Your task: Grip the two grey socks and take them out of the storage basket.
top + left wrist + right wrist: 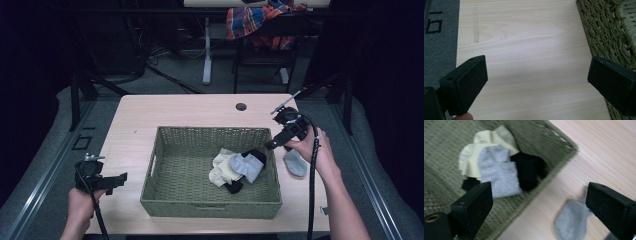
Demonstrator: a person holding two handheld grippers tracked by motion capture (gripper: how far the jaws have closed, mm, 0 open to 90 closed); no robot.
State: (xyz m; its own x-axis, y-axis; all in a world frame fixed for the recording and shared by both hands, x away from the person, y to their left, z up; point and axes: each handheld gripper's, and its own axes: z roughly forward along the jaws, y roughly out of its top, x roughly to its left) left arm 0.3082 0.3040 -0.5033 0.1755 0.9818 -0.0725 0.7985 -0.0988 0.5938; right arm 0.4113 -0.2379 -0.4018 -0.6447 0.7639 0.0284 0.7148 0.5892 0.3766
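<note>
My right gripper (pixel 536 207) hangs with jaws wide apart and empty over the woven basket's (pixel 165 200) right rim, a grey sock (pixel 295 163) lying on the surface just outside it. My left gripper (pixel 536 80) gapes empty above bare surface left of the basket, where grey, cream and black socks (pixel 239 169) lie heaped.

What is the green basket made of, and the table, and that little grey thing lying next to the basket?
The basket looks woven from twisted green strands, perhaps paper cord or seagrass; the plaited weave shows clearly. The table looks like pale wood or wood-look laminate, smooth and matte, with visible grain lines. The grey sock looks like soft knitted fabric, probably cotton, since it lies limp and flat.
</note>
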